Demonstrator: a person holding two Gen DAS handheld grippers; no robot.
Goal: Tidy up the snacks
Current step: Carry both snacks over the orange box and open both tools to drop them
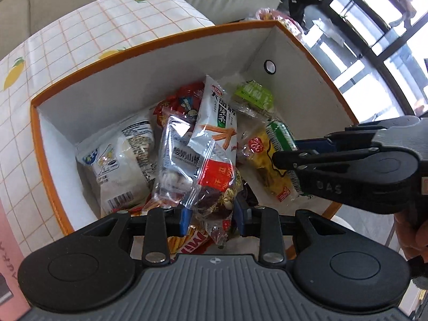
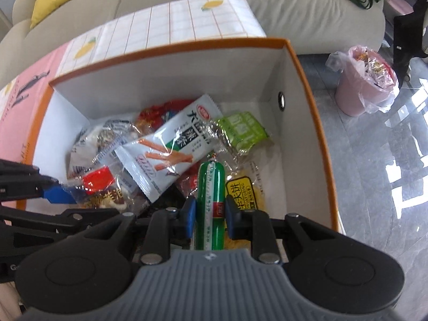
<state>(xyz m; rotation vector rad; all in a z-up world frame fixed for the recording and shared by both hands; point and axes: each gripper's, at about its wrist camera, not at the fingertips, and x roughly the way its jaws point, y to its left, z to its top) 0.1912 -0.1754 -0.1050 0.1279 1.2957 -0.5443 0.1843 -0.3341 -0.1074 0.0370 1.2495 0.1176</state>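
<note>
Nearest the right wrist camera, the right gripper (image 2: 210, 215) has its two blue pads on either side of a green sausage (image 2: 211, 187). The pads sit against the sausage's flanks near its lower end, so the gripper appears to be pinching it. The sausage's long axis runs straight away from the gripper, along the fingers, with its tied tip pointing toward the far wall of the box (image 2: 315, 112). It is therefore gripped across its width, and it hangs inside the box over a yellow packet (image 2: 240, 187).

In the left wrist view, the left gripper (image 1: 212, 219) pinches a clear packet with a red label (image 1: 214, 176). The film is bunched between its pads, and the packet stands up from them over the pile. The right gripper reaches in from the right of this view, over the box's near right rim, with the sausage at its tip.

Further in lie a white packet with orange sticks printed on it (image 2: 171, 155), then a green packet (image 2: 240, 131) toward the right wall, and red wrappers (image 2: 157, 112) at the back. A white bag (image 1: 123, 160) fills the left side.

Both held items are already within the box walls, so the step looks like placing them. The free floor lies ahead and right of the sausage, beyond the green packet, and the right gripper is the nearer one to it. Laid along its present axis, the sausage would likely fit beside the right wall.

Beyond the box are a grid-patterned cloth (image 2: 187, 24), a sofa (image 2: 294, 8) and a pink bin (image 2: 361, 91) on the floor.
</note>
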